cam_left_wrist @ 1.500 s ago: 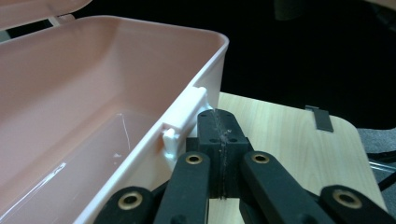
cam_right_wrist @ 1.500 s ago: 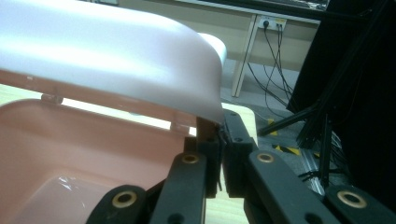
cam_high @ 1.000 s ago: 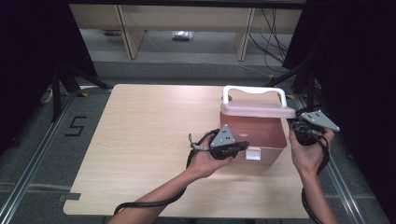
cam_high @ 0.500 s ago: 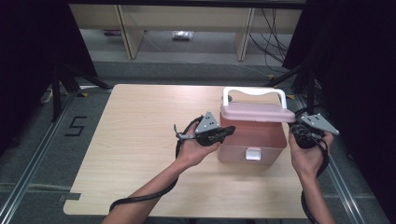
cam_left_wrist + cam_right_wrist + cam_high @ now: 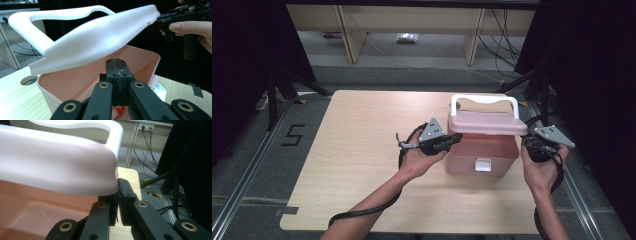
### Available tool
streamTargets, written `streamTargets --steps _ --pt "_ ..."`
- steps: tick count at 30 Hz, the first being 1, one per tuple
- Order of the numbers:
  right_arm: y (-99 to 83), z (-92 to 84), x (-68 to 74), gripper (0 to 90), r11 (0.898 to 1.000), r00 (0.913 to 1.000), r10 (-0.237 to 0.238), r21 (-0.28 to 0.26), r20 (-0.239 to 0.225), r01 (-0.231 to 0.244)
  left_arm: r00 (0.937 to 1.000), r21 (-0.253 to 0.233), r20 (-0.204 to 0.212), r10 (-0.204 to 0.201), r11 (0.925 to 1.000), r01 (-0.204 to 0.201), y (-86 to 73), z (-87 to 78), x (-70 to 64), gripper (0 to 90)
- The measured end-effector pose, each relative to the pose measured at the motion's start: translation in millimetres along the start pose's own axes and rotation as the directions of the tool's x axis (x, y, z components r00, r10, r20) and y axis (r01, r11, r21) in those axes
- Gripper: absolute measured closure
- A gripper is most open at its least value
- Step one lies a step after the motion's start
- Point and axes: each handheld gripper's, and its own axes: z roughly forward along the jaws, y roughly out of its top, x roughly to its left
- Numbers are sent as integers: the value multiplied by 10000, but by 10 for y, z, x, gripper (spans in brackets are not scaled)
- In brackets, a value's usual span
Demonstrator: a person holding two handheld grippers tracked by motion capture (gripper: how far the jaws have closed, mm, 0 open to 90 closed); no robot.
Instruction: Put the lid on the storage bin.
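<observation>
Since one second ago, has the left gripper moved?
Yes. The left gripper moved up and left, from the box's front to its left side.

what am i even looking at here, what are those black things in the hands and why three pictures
A person sits at a wooden table and holds a hand-held gripper in each hand: a black tool with two jaws that pinch. The left gripper and right gripper sit on either side of a pink box with a white handle.

The wide picture comes from a fixed camera above the table. The other two come from small cameras riding on each gripper, looking along its jaws.

The lid is lifted and tilted over the box. In the left gripper view the jaws are shut, under the lid. In the right gripper view the jaws look shut at the lid's edge; whether they pinch it I cannot tell.
</observation>
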Motion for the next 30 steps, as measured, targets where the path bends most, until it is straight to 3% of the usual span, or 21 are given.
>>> streamTargets --steps 2,4,6,7,8,10,11,14,15,18,20,23,27,28,30 --pt "-7 3 -15 876 9997 9997 -253 -53 -9 253 10000 -8 -4 4 10000 -4 0 -1 -1 899" --pt "-20 -3 4 875 10000 10000 50 79 -80 -50 10000 -50 -2 -20 10000 20 2 -4 -1 899" --pt "-30 -7 -16 878 9999 9999 -147 83 -83 148 10000 -88 -25 -28 10000 28 3 -10 6 899" --pt "-39 -17 7 880 9997 9998 198 169 -87 -196 10000 -81 -46 -49 10000 48 2 -12 7 898" --pt "-44 -12 -17 881 9999 9999 -48 119 -145 50 10000 -77 -53 -41 10000 41 0 -14 8 898" --pt "-63 -11 1 883 9997 9998 141 181 -117 -139 10000 -60 -45 -10 10000 10 -4 -16 11 899" --pt "-67 -7 -21 883 9998 9999 -127 119 -108 128 10000 -56 -43 -5 10000 5 -6 -17 12 899" --pt "-77 -13 -21 900 9998 9999 -73 159 -154 76 10000 -68 -77 -29 10000 29 -6 -25 13 899" --pt "-85 -18 0 900 9992 9993 334 245 -163 -330 10000 -57 -75 -21 10000 20 -7 -27 12 899" --pt "-97 -10 -29 900 9997 9997 -147 191 -209 151 10000 -8 -38 6 10000 -6 -17 -29 9 899" --pt "-107 -16 -10 900 9996 9997 101 278 -228 -95 10000 5 -24 32 10000 -32 -27 -29 9 898" --pt "-114 -22 -29 900 9996 9996 -81 260 -256 87 10000 28 -13 8 10000 -8 -37 -29 2 899" --pt "-145 -70 -20 900 9987 9989 373 359 -285 -363 10000 94 14 49 9999 -49 -50 -34 -6 899" --pt "-149 -79 -48 900 9991 9995 67 430 -322 -54 10000 110 24 50 9999 -50 -55 -35 -8 899" --pt "-174 -121 -51 900 9984 9997 100 564 -244 -86 10000 141 49 34 9999 -35 -72 -34 -13 899"
